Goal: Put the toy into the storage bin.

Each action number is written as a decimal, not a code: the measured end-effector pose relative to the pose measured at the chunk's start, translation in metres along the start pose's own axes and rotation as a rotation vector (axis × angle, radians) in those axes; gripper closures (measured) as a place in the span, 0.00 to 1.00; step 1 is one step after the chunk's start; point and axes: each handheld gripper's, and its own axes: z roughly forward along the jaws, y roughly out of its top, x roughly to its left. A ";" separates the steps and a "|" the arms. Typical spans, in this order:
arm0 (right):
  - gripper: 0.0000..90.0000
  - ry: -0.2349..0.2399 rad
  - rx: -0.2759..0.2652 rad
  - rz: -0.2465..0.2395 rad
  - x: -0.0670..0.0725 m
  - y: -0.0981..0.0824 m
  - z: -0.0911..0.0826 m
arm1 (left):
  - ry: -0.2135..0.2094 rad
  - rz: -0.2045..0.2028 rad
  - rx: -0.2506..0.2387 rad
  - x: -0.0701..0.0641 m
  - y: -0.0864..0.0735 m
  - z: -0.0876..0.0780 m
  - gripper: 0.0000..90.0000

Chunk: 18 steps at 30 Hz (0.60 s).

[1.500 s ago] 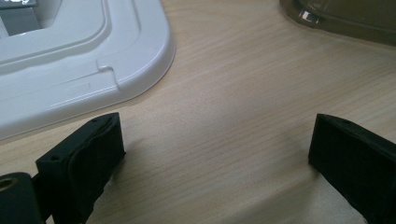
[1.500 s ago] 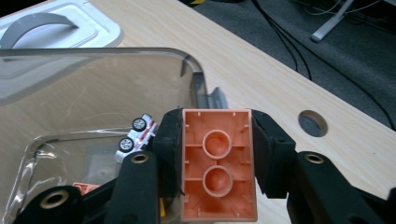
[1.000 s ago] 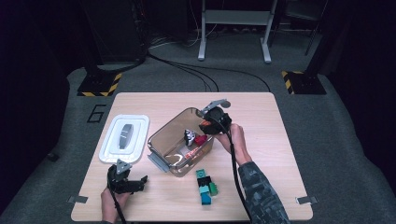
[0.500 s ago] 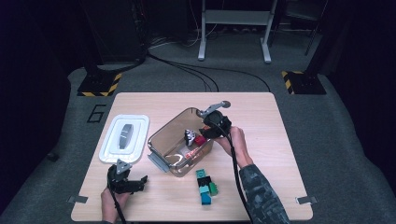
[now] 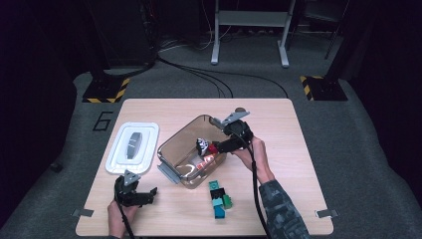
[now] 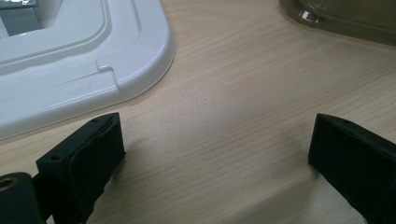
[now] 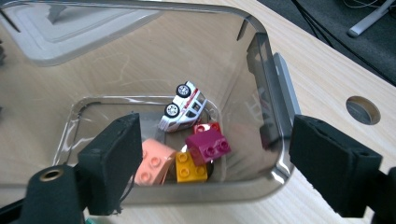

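The right gripper has just spread its jaws wide above the clear bin, nothing between them, so the magenta brick lies dropped among the toys inside, suggesting the bricks on the table come next.

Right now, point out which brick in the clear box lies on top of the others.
The magenta brick: it rests tilted across the yellow brick, beside the pink brick.
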 end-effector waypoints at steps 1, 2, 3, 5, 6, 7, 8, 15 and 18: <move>0.17 -0.002 0.002 0.009 0.000 -0.002 -0.003 | 0.000 -0.001 -0.001 0.000 0.000 0.000 0.04; 0.17 -0.003 -0.001 0.011 0.000 -0.004 -0.006 | 0.000 -0.001 -0.001 0.000 0.000 0.000 0.04; 0.17 -0.006 -0.008 0.019 0.001 -0.006 -0.009 | 0.000 -0.001 -0.001 0.000 0.000 0.000 0.04; 0.16 -0.008 -0.023 0.019 0.000 -0.012 -0.015 | 0.000 0.000 0.000 0.000 0.000 0.000 0.04; 0.16 -0.007 -0.018 0.042 0.001 -0.015 -0.018 | 0.000 0.000 0.000 0.000 0.000 0.000 0.04; 0.16 -0.009 -0.027 0.042 0.001 -0.019 -0.022 | 0.000 0.000 0.000 0.000 0.000 0.000 0.04; 0.16 -0.010 -0.020 0.056 0.001 -0.021 -0.024 | 0.000 0.001 0.000 0.000 0.000 0.000 0.04; 0.16 -0.019 -0.020 0.076 0.005 -0.048 -0.036 | 0.000 -0.001 -0.001 0.000 0.000 0.000 0.04; 0.16 -0.018 -0.010 0.093 0.006 -0.059 -0.037 | 0.000 -0.001 -0.001 0.000 0.000 0.000 0.04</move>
